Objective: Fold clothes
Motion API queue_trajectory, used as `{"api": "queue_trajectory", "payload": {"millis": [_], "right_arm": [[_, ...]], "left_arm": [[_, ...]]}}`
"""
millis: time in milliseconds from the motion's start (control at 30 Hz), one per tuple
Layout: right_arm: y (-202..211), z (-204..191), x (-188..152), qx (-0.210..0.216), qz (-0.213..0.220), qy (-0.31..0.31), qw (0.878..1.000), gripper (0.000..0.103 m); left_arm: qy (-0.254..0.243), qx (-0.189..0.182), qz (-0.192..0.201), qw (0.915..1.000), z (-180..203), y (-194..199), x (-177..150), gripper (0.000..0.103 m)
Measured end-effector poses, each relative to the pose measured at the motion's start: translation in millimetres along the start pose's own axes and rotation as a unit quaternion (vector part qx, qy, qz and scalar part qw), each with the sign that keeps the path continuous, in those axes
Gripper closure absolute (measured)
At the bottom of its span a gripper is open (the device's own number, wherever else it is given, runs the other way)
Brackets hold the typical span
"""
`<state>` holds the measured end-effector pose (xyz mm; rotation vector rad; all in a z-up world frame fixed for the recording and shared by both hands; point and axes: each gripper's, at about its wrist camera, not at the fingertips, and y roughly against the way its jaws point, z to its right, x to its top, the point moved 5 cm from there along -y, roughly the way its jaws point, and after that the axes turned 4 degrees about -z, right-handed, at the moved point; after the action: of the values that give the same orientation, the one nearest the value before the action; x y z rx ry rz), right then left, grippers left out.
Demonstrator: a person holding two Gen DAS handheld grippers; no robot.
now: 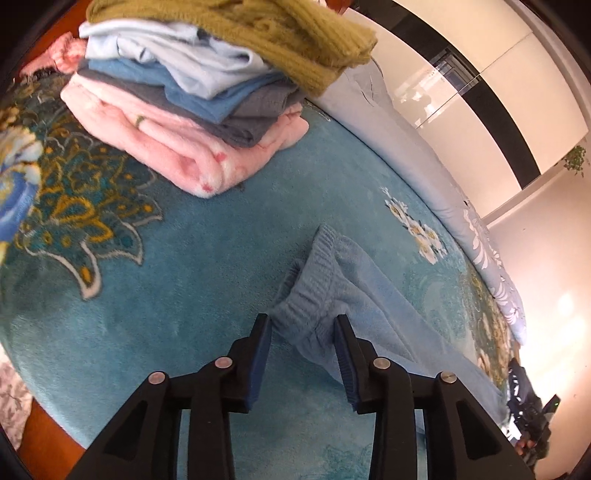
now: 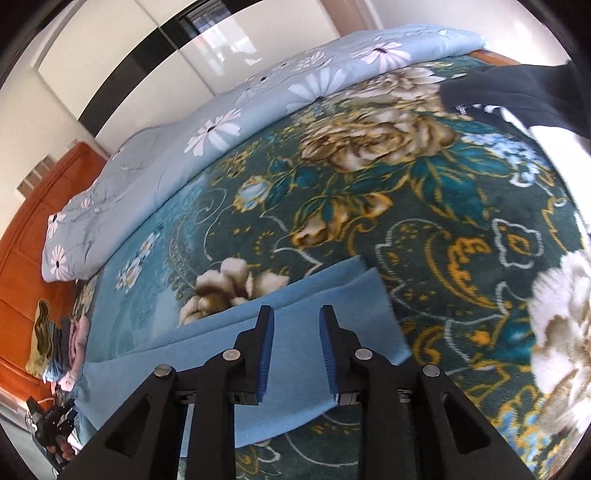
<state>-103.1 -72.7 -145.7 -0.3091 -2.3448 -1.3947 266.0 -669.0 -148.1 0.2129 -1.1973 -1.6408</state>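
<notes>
A light blue pair of fleece trousers (image 1: 369,295) lies flat on the floral teal blanket (image 1: 166,295). Its ribbed waistband (image 1: 306,284) lies just ahead of my left gripper (image 1: 303,321), which is open with the waistband's corner between the jaws. The trousers' leg ends (image 2: 314,306) show in the right wrist view. My right gripper (image 2: 296,314) is open and hovers over the leg ends, holding nothing. A stack of folded clothes (image 1: 192,99), with an olive knit sweater (image 1: 280,33) on top, sits far left.
A pale blue flowered quilt (image 2: 221,118) lies bunched along the bed's far side. A dark garment (image 2: 517,92) lies at the upper right of the right wrist view. An orange wooden headboard (image 2: 33,229) stands behind the stack (image 2: 62,350). The other gripper (image 1: 532,413) shows at far right.
</notes>
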Motion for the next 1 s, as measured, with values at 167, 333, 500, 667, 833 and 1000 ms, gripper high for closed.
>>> {"api": "queue_trajectory", "payload": {"millis": [167,333,500,667,833,1000], "right_arm": [[-36,-46,0,0.027,-0.051,0.109,0.992,0.07],[-60,-81,-9,0.044,-0.085,0.216,0.972,0.068],[-80,-102,-28,0.02,-0.128,0.32,0.938,0.066],[-87,-104,-33,0.008,-0.14,0.348,0.927,0.066],[-84,-112,-44,-0.016,-0.146,0.368,0.918,0.076],[-79,-118,-59,-0.029,-0.148,0.394,0.907,0.099]], "left_arm": [[-0.061,0.044,0.038,0.9965,17,25,12,0.057],[-0.108,0.005,0.024,0.9938,60,6,11,0.052],[-0.133,0.005,-0.007,0.991,87,-27,-5,0.052],[-0.152,0.018,-0.025,0.9879,99,-46,-21,0.052],[-0.142,0.014,-0.021,0.9895,97,-45,-23,0.052],[-0.13,0.012,-0.024,0.9912,87,-43,-25,0.052]]}}
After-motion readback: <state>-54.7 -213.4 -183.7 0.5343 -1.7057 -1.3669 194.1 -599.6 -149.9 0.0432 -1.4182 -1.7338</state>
